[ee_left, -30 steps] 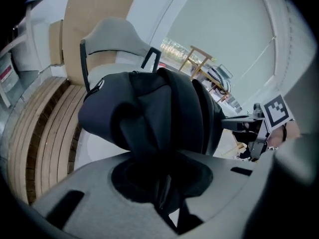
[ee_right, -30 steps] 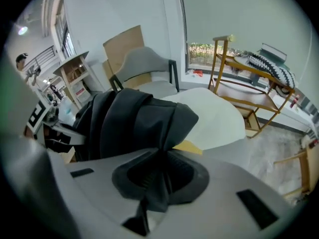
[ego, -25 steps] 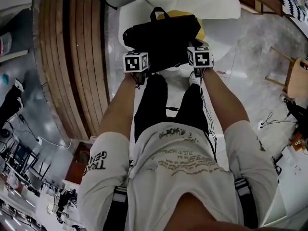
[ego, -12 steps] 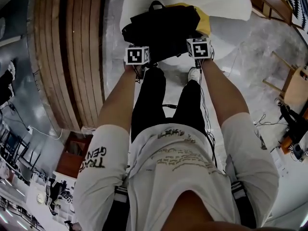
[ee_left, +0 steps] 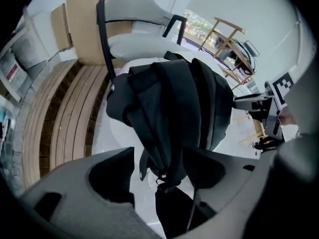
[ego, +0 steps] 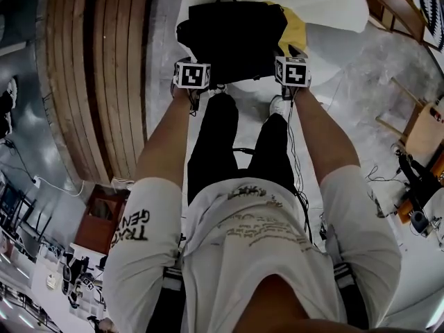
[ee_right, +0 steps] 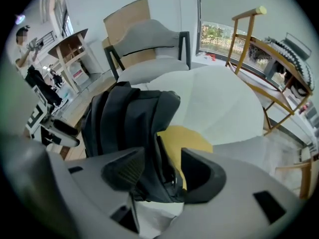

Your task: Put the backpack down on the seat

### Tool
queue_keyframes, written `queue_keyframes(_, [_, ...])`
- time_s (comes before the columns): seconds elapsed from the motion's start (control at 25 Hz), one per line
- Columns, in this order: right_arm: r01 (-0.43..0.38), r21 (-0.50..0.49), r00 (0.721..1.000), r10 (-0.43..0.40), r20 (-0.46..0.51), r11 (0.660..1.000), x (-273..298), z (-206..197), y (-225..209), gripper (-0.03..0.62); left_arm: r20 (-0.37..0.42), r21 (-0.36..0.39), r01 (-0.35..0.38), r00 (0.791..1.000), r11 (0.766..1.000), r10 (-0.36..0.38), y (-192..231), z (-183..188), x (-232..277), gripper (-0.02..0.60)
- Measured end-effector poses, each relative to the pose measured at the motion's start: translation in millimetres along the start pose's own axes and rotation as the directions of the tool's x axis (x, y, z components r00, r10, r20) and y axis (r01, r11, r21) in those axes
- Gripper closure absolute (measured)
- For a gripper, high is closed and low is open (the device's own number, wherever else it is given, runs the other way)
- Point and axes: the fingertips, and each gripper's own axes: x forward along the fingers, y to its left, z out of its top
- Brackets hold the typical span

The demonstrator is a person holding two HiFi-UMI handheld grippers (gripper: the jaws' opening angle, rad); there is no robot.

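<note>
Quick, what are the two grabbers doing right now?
Left gripper: jaws opening, strap of the black fabric backpack between them.
Right gripper: jaws opening, backpack edge between them.

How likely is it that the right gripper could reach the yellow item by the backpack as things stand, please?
Probably not directly: the backpack has its black fabric between the right gripper's opening jaws and partly covers the yellow item, so it blocks the straight path.

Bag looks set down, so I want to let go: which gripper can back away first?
Left, probably. Both grippers' jaws are opening. In the left gripper only a strap hangs between them with gaps either side; a bulky edge of the backpack fills the gap of the right gripper and may snag.
</note>
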Motion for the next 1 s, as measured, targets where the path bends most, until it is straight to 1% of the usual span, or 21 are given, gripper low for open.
queue_keyframes(0.08, [-0.019, -0.031, 1.000, 0.019, 0.016, 0.999, -6.5, 0.4, 8.1, 0.367, 0.021, -0.063, -0.017, 1.000, 0.998, 0.018, 7.2, -0.8, -14.1, 0.288])
queue_keyframes(0.12, [-0.031, -0.050, 0.999, 0.032, 0.031, 0.998, -11.7, 2.4, 13.0, 0.381, 0.029, -0.091, -0.025, 0.999, 0.996, 0.028, 9.2, -0.7, -22.2, 0.291])
queue_keyframes(0.16, [-0.042, -0.072, 0.998, 0.045, 0.048, 0.997, -17.8, 5.0, 17.7, 0.458, 0.040, -0.109, -0.035, 0.998, 0.993, 0.039, 10.5, 0.8, -30.5, 0.398])
queue_keyframes(0.2, [-0.054, -0.092, 0.996, 0.060, 0.064, 0.994, -24.4, 7.6, 22.1, 0.555, 0.060, -0.113, -0.043, 0.997, 0.993, 0.050, 10.8, 4.1, -37.6, 0.553])
queue_keyframes(0.28, [-0.082, -0.114, 0.992, 0.092, 0.088, 0.990, -37.8, 11.7, 29.6, 0.561, 0.112, -0.102, -0.040, 0.992, 0.994, 0.051, 4.8, 15.1, -53.3, 0.560])
queue_keyframes(0.4, [-0.099, -0.107, 0.987, 0.111, 0.117, 0.989, -62.2, 16.0, 34.4, 0.563, 0.184, -0.076, -0.004, 0.983, 0.997, 0.018, -17.7, 30.7, -79.8, 0.560])
queue_keyframes(0.52, [-0.108, -0.076, 0.980, 0.119, 0.158, 0.991, -96.6, 21.7, 33.8, 0.565, 0.256, -0.031, 0.030, 0.967, 0.999, -0.021, -51.9, 44.1, -106.8, 0.560])
queue_keyframes(0.64, [-0.123, -0.086, 0.968, 0.138, 0.207, 0.989, -137.4, 26.8, 32.4, 0.566, 0.321, 0.001, 0.020, 0.947, 1.000, -0.020, -86.6, 59.6, -143.5, 0.560])
queue_keyframes(0.72, [-0.138, -0.098, 0.953, 0.159, 0.259, 0.986, -168.0, 33.1, 31.7, 0.566, 0.370, -0.002, 0.021, 0.929, 1.000, -0.018, -110.1, 70.2, -173.1, 0.560])
queue_keyframes(0.8, [-0.143, -0.111, 0.933, 0.171, 0.317, 0.984, -202.0, 40.3, 30.3, 0.566, 0.432, -0.006, 0.017, 0.902, 1.000, -0.013, -134.8, 79.8, -206.6, 0.560])
queue_keyframes(0.92, [-0.139, -0.133, 0.893, 0.182, 0.411, 0.981, -254.8, 57.7, 29.5, 0.566, 0.532, 0.001, -0.027, 0.847, 1.000, 0.022, -167.8, 96.8, -258.4, 0.560])
queue_keyframes(1.0, [-0.144, -0.140, 0.853, 0.194, 0.485, 0.980, -290.2, 77.0, 30.0, 0.566, 0.598, 0.001, -0.076, 0.799, 0.997, 0.061, -183.2, 112.1, -293.4, 0.561])
